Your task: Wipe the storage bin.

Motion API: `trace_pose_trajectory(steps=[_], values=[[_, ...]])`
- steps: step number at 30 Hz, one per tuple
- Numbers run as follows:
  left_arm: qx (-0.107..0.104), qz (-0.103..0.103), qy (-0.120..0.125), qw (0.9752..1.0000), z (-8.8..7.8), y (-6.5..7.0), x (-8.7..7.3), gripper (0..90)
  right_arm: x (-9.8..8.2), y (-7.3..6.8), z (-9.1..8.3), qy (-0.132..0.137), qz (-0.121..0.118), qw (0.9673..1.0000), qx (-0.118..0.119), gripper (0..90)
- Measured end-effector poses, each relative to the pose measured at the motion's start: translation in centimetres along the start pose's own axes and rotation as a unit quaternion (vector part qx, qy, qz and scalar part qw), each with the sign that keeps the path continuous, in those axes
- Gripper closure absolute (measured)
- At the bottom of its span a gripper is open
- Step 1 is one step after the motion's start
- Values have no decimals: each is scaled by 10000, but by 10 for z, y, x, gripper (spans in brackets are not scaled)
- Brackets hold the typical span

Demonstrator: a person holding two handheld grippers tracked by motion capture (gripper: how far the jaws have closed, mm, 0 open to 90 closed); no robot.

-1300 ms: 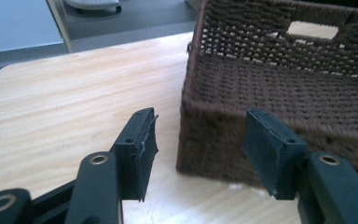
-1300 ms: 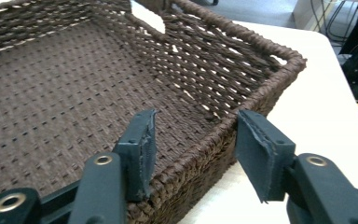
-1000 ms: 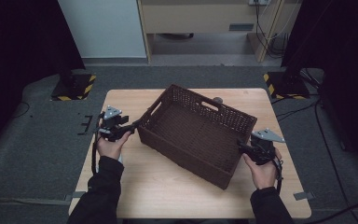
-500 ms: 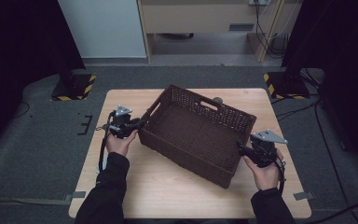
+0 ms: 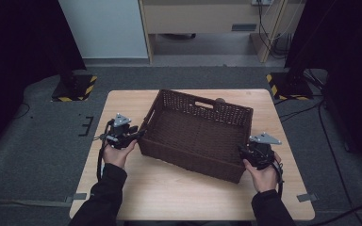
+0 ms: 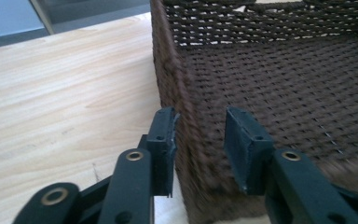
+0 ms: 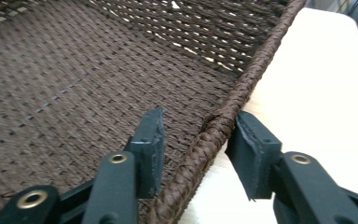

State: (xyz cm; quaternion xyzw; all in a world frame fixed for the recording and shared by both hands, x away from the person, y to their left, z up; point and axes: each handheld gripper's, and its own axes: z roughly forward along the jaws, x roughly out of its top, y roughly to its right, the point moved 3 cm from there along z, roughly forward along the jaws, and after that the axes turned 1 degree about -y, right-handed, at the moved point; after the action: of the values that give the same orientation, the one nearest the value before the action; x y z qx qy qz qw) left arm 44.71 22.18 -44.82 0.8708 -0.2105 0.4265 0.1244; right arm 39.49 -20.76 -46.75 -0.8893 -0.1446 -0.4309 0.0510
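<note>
High view: a dark woven basket (image 5: pixel 199 134) sits skewed near the middle of the wooden table (image 5: pixel 179 193), with a gripper at each of two opposite corners. The left gripper (image 5: pixel 140 133), held in the left hand (image 5: pixel 119 153), meets the basket's left corner; the right gripper (image 5: pixel 242 149), in the right hand (image 5: pixel 263 174), meets the near right corner. In the left gripper view the jaws stand about half open astride the basket's wall: the outer pad (image 6: pixel 167 140) lies against or just beside the weave, while the inner pad (image 6: pixel 240 147) stands clear of it inside the basket, so the wall is between the jaws but not clamped. These jaws have just been opening a little after a sharp closing. In the right gripper view the braided rim (image 7: pixel 223 126) runs between the jaws; the outer pad (image 7: pixel 251 149) sits just beside the rim on the table side and the inner pad (image 7: pixel 150 144) hangs apart from it over the basket floor. These jaws have just been closing, yet a gap shows on the inner side, so no firm pinch is visible. Compared with a second ago, the left gripper has come in from beside the basket to its corner, the right hand has kept its place, and the basket lies where it lay.
</note>
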Motion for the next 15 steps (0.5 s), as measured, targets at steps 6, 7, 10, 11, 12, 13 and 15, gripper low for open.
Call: trace_pose_trajectory(steps=[6,7,10,11,12,13,15], values=[[-65,-28,-113,9999,9,-6,-3,611,3,7,8,117,-71,9998,110,613],[-123,-29,-104,9999,8,-6,-4,626,4,8,8,133,-92,9998,124,614],[-199,-1,-120,9997,3,-1,-8,680,5,9,10,135,-176,9996,196,612],[-153,23,-116,9998,1,1,-10,713,5,10,10,162,-164,9995,211,611],[-107,22,-121,9999,-1,3,-11,717,4,9,10,173,-155,9995,228,610],[-95,-21,-125,9999,-3,4,-13,723,5,9,10,180,-147,9994,243,607],[-94,-69,-139,9998,-8,6,-16,726,5,10,9,187,-121,9993,285,585]])
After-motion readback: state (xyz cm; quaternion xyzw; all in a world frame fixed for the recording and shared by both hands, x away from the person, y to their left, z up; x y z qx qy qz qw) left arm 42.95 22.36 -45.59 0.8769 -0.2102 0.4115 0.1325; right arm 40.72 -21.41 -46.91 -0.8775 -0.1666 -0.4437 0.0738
